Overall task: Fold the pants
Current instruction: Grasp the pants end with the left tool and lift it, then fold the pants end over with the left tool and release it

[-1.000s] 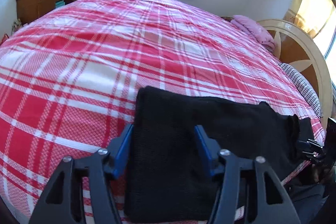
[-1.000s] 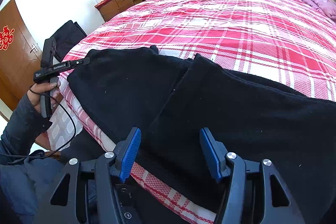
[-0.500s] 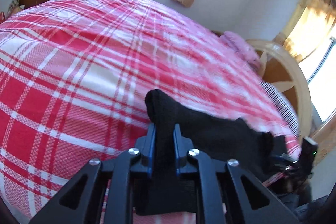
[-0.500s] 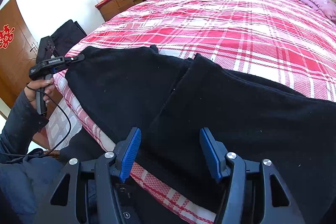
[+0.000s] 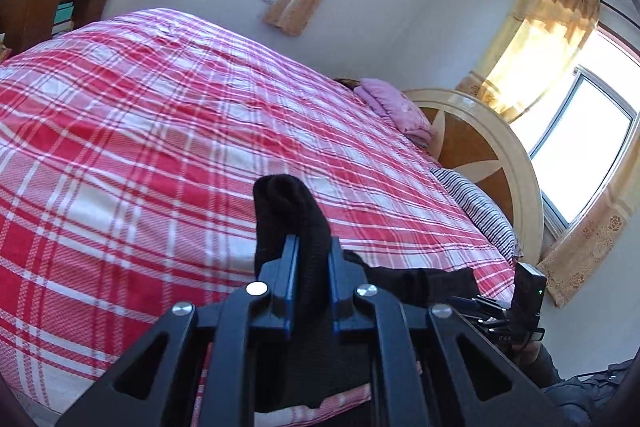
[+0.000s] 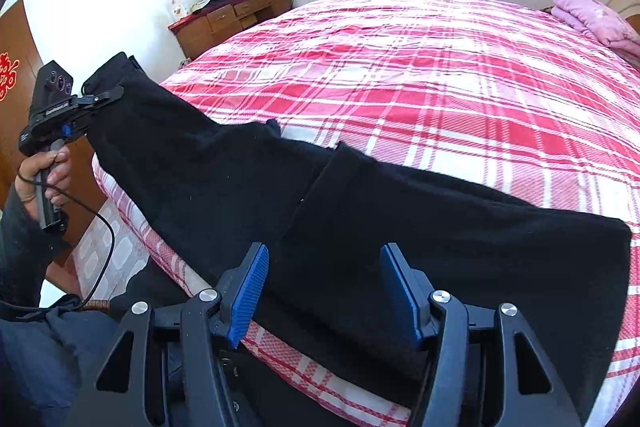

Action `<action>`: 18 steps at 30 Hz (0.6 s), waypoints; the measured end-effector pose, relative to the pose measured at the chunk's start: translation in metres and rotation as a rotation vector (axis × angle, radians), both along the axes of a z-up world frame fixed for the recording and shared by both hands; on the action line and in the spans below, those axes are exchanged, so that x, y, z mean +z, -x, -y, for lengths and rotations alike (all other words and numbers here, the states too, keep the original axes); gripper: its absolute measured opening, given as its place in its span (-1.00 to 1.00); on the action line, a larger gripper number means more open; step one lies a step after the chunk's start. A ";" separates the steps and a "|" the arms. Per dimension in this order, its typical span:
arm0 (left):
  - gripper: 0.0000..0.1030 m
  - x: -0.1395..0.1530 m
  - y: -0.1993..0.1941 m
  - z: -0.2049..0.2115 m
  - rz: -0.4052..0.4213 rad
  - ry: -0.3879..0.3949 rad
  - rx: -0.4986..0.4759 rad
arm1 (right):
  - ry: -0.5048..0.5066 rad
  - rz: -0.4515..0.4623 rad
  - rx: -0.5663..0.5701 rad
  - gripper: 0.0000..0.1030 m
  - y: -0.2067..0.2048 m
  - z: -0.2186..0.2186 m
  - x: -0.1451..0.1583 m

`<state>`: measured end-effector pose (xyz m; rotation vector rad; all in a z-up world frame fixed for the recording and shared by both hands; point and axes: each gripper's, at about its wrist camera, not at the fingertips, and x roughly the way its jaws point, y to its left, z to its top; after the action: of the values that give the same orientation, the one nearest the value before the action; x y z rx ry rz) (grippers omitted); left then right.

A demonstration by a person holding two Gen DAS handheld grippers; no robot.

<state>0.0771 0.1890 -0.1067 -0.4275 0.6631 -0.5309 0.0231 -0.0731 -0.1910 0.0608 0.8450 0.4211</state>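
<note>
Plaid bed (image 6: 460,75); pants (image 6: 360,211) along near edge, left tongs (image 5: 313,259) pinching hem.

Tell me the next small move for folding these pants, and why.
Probably carry the left tool across toward the other end of the black pants, laying the lifted end over. It is shut on a bunched end held above the plaid bedspread, while the rest lies flat and the right tool hovers open over the near edge.

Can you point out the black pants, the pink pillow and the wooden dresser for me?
Pants (image 6: 400,227), right wrist view: flat middle of the fabric.
Pillow (image 6: 592,17), right wrist view: its top face.
Dresser (image 6: 224,23), right wrist view: drawer fronts.
</note>
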 end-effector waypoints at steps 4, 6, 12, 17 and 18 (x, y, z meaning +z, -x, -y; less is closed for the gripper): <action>-0.75 0.016 0.004 0.017 0.029 0.029 -0.036 | -0.007 0.008 -0.023 0.16 0.005 0.012 0.006; -0.75 0.025 0.005 0.029 0.051 0.036 -0.063 | -0.007 0.016 -0.039 0.16 0.009 0.019 0.009; -0.75 0.045 0.001 0.075 0.092 0.051 -0.161 | -0.022 0.038 -0.074 0.17 0.025 0.040 0.014; -0.75 0.056 -0.004 0.117 0.092 0.036 -0.239 | -0.027 0.051 -0.111 0.16 0.036 0.060 0.017; -0.75 0.058 -0.004 0.125 0.093 0.031 -0.256 | -0.028 0.052 -0.117 0.16 0.037 0.063 0.018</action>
<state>0.0812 0.0640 -0.0483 -0.3461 0.6239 -0.8000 -0.0142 -0.1357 -0.1734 0.1239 0.7807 0.3234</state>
